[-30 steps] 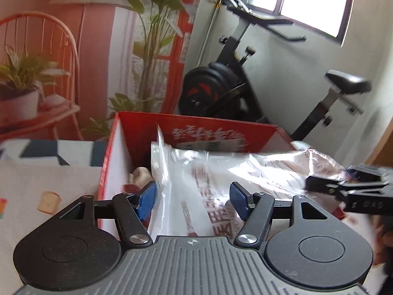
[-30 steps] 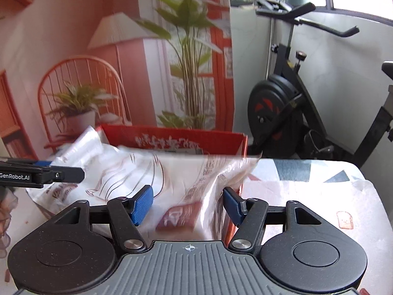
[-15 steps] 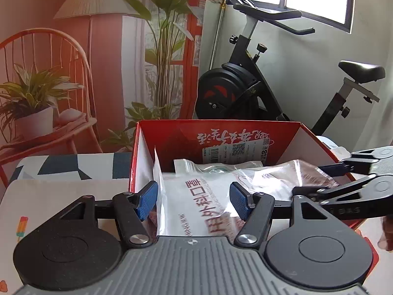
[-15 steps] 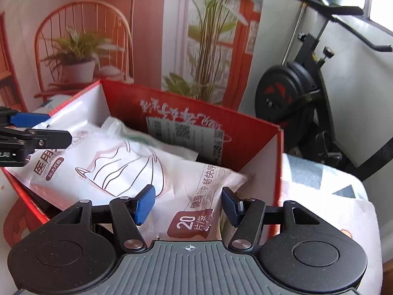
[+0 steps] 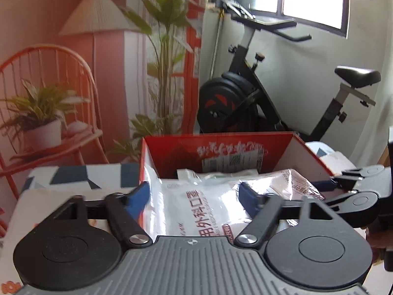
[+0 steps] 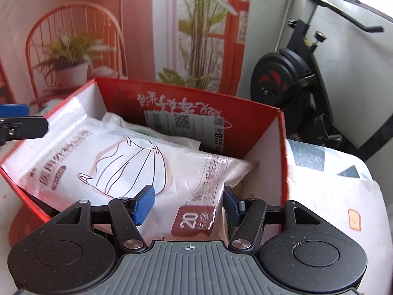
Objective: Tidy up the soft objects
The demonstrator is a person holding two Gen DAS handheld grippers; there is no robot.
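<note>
both grippers, left gripper (image 5: 195,196) and right gripper (image 6: 188,205), hover level over the red box (image 6: 280,132), jaws wide apart, holding nothing, above the mask bag (image 6: 118,162).

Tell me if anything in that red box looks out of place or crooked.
The mask packet does not lie flat in the red box: it sits tilted on other packets, its left end propped against the box's left wall and its near end jutting toward the right hand-held gripper. Both grippers are open. Nothing looks torn or spilled.
</note>
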